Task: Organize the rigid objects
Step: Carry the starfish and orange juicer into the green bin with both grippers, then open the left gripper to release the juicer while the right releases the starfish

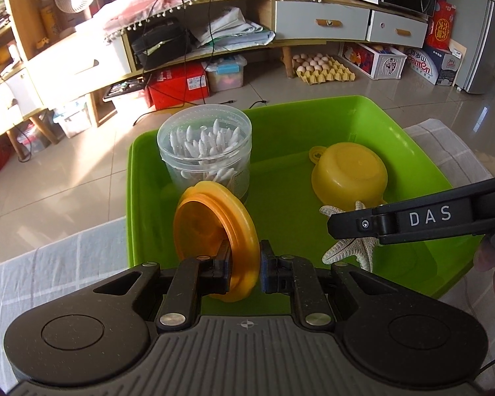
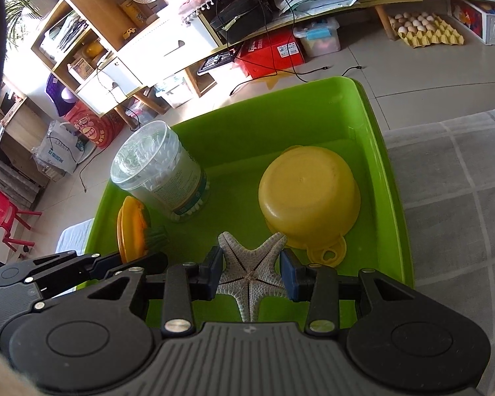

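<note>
Overhead, left fingers (image 1: 244,264) tight on orange lid (image 1: 214,237) edgewise, right fingers (image 2: 250,274) clamping pale, bumpy starfish (image 2: 250,264).

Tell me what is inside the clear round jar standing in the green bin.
The clear jar holds white cotton swabs, packed upright with tips showing near the top. Its label hides the lower contents in the right wrist view, so how far down they fill cannot be seen.

glossy beige tiled floor (image 1: 82,178) in bright sunlight; long low wooden cabinet (image 1: 320,23) with pale drawers; open wooden shelving (image 2: 82,43) at left; egg tray (image 1: 323,69) and red box (image 1: 178,85) on the floor; red chair (image 2: 6,217).
</note>
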### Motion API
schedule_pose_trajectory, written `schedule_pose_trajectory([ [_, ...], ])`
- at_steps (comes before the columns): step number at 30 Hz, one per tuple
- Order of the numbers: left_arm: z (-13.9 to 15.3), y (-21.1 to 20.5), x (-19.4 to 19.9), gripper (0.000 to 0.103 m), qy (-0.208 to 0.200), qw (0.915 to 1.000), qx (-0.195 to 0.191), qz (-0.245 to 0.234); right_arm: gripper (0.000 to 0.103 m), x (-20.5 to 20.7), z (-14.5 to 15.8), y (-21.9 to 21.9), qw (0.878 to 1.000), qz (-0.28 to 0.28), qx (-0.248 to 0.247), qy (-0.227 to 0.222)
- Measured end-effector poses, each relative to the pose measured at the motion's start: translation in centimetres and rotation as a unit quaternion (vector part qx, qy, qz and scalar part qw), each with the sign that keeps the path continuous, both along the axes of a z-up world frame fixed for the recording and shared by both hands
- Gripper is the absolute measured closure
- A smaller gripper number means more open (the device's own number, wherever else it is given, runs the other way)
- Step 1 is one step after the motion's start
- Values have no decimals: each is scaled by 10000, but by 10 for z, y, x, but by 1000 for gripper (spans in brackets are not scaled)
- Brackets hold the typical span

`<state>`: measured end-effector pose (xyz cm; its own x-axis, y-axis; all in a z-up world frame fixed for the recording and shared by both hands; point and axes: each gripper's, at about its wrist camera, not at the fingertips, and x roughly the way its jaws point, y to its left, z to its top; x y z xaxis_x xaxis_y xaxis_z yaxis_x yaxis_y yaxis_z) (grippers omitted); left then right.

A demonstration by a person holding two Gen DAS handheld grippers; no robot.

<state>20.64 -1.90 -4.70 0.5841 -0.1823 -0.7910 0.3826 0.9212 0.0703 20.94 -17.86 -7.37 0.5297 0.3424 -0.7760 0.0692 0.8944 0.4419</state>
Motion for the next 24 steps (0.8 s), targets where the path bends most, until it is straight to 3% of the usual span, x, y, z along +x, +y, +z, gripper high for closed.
schedule_pose_trajectory([
  [5, -7, -3, 3, 87, -13, 9995, 298, -134, 90, 4, 0, 4, 10000, -17, -59, -32],
  [17, -9, 0, 4, 80, -118, 9997, 194, -112, 90, 4, 2, 11, 9993, 149, 213, -265],
  [21, -4, 1, -6, 56, -264, 9994, 130, -170, 72, -2, 8, 9, 9989, 195, 320, -291],
  [24, 3, 2, -13, 39, -345, 9992, -3, -204, 70, -8, 13, 6, 9989, 182, 350, -270],
])
